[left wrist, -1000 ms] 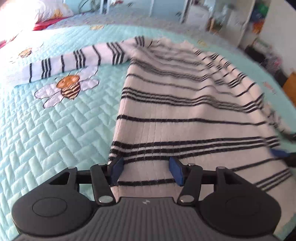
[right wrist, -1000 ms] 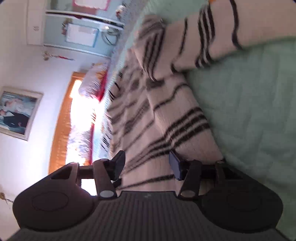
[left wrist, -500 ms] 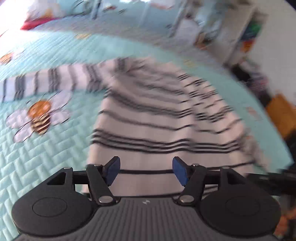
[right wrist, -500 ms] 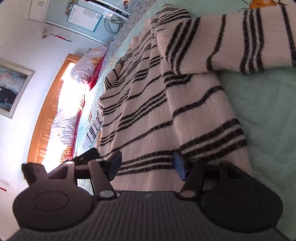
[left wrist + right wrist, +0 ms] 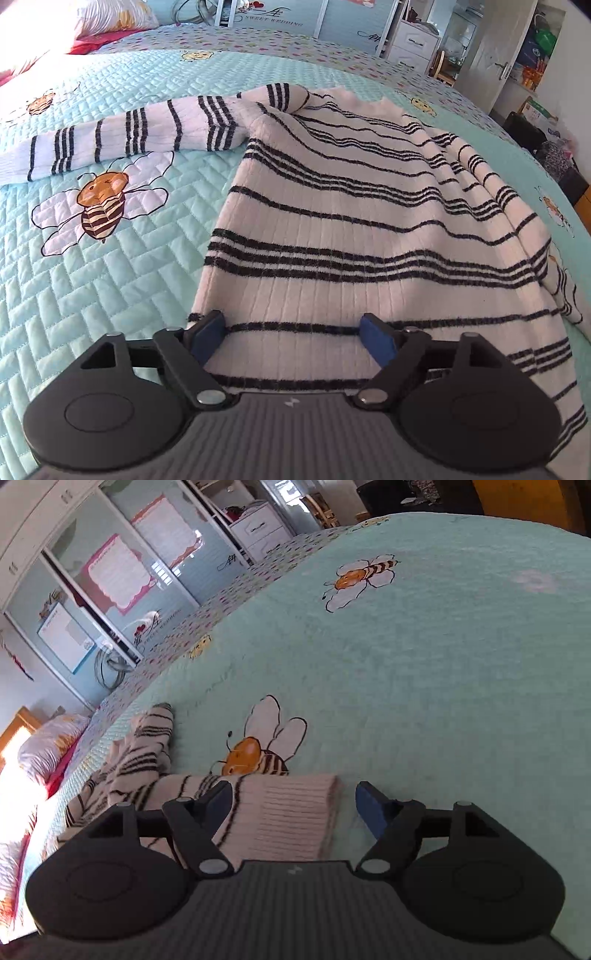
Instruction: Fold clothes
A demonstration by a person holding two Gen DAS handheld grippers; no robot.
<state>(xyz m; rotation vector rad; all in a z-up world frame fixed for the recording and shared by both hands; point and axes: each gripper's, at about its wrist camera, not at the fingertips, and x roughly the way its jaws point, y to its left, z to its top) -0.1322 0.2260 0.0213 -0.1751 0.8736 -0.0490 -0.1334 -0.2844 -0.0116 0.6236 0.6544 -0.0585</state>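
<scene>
one striped sweater (image 5: 351,221) lies spread on the bed (image 5: 92,295), its body running from near to far, one sleeve (image 5: 122,136) stretched out to the left over the quilt beside a printed bee (image 5: 99,206). the left tongs (image 5: 293,334) hang released over the near hem, pads wide apart. the right tongs (image 5: 293,808) are also released, spread around the ribbed cuff (image 5: 291,812) of the other sleeve, which lies flat on the quilt just in front of another bee (image 5: 255,753).
</scene>
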